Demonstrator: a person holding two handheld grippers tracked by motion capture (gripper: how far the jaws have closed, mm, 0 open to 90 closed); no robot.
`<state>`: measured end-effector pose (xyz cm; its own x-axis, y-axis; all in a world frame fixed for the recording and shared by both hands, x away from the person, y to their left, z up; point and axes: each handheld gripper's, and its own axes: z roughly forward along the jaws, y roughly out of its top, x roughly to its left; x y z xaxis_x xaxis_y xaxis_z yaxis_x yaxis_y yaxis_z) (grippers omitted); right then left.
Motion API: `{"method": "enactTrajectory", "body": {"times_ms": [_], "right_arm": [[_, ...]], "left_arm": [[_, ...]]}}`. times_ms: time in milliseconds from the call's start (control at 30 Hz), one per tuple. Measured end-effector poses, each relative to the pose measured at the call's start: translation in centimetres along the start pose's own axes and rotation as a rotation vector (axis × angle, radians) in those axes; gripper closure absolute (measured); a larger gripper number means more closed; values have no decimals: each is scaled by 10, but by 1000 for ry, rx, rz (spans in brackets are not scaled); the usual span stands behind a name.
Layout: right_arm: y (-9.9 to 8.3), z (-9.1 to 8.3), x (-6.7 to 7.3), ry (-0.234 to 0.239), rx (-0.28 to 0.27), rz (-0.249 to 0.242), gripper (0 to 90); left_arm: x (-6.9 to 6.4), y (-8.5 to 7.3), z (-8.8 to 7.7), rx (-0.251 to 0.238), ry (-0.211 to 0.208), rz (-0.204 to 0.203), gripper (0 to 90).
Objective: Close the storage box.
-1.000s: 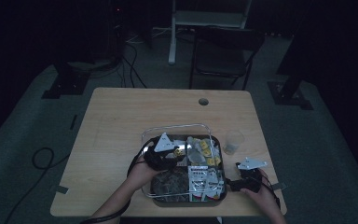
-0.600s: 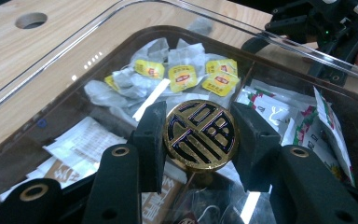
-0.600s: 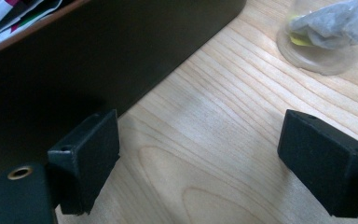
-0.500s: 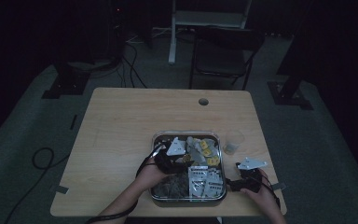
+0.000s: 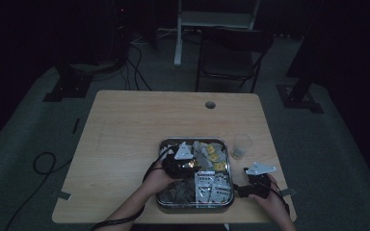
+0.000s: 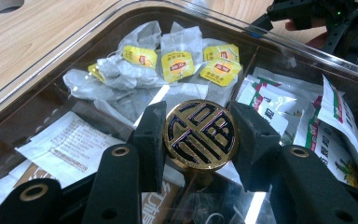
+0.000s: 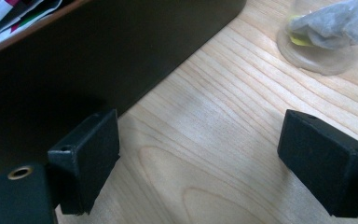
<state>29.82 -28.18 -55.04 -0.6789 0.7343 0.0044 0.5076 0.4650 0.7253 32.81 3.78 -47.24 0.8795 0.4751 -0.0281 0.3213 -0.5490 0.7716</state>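
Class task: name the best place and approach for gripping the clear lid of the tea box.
Grip the round gold knob at the lid centre, from above, jaws on opposite edges. It stands proud of the flat lid on a short stem; the left gripper brackets it this way.

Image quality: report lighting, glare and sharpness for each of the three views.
High view: dim, the room around the table near black, fine detail lost. Left gripper view: well lit and sharp on the gold knob, with white glare streaks on the clear lid. Right gripper view: bright wood grain, the box wall in deep shadow, the cup slightly soft.
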Motion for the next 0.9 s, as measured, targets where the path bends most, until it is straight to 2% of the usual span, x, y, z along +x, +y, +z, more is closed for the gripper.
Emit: {"method": "enactTrajectory", "body": {"times_ms": [300, 533, 633, 900], "right_arm": [[0, 0, 0, 0, 0, 0, 121], [0, 0, 0, 0, 0, 0, 121], [0, 0, 0, -1, -2, 0, 121], [0, 0, 0, -1, -1, 2, 121]], "left_arm": [[-1, 2, 7, 20, -10, 20, 595], [0, 0, 7, 20, -7, 16, 595], [-1, -1, 7, 14, -8, -9, 594], [-1, -2, 7, 11, -11, -9, 595]]}}
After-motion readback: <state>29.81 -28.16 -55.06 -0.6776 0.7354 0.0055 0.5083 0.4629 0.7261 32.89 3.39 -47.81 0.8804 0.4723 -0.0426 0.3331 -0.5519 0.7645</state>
